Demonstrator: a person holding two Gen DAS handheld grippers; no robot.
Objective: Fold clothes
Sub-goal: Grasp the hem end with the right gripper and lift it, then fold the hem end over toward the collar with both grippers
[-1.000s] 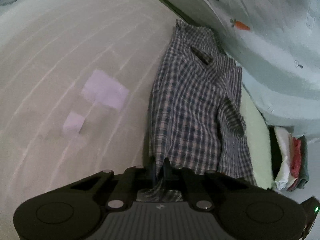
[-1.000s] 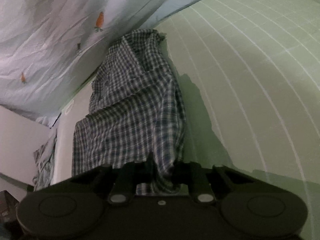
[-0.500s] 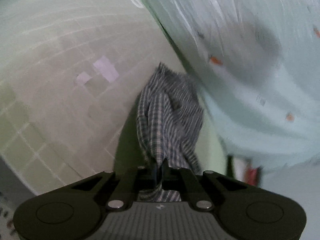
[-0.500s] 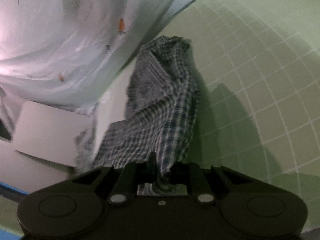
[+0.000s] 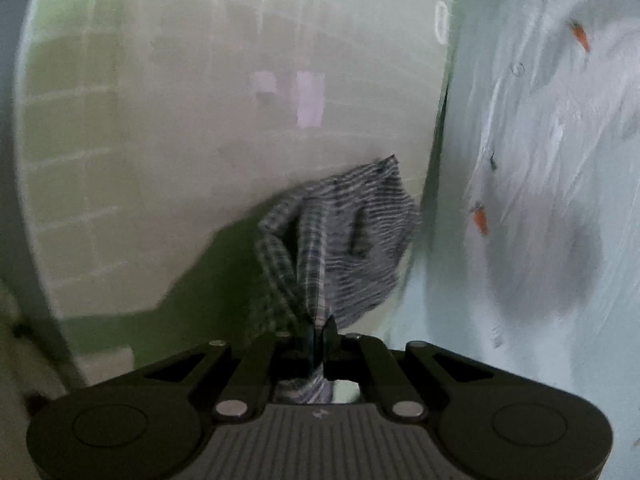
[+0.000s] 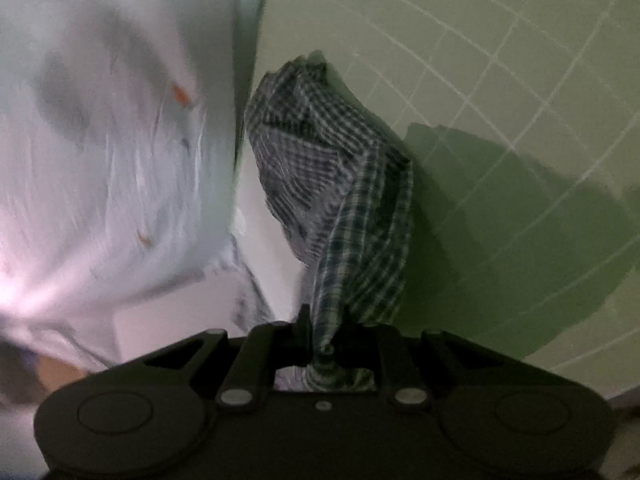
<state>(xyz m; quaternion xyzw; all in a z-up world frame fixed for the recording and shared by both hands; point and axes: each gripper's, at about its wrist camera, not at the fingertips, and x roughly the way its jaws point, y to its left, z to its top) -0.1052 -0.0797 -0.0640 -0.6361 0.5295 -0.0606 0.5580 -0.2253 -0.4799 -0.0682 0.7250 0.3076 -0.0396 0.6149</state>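
A blue and white plaid shirt [image 5: 340, 236] hangs bunched and lifted off the green gridded mat [image 5: 120, 140]. My left gripper [image 5: 320, 332] is shut on one edge of it, with cloth pinched between the fingers. In the right wrist view the same plaid shirt [image 6: 332, 176] drapes down from my right gripper [image 6: 326, 332], which is shut on another edge. The shirt's far end still reaches toward the mat [image 6: 500, 80]. Both views are blurred by motion.
A person's pale garment with small orange carrot prints [image 5: 540, 160] fills the right of the left wrist view, and that pale garment [image 6: 100, 140] fills the left of the right wrist view. Two pale purple patches [image 5: 308, 96] lie on the mat. A white surface [image 6: 168, 320] shows low left.
Both grippers have rolled and lifted the shirt, which lay spread flat on the mat and now hangs gathered in a bunch. The folded clothes pile has left the left wrist view.
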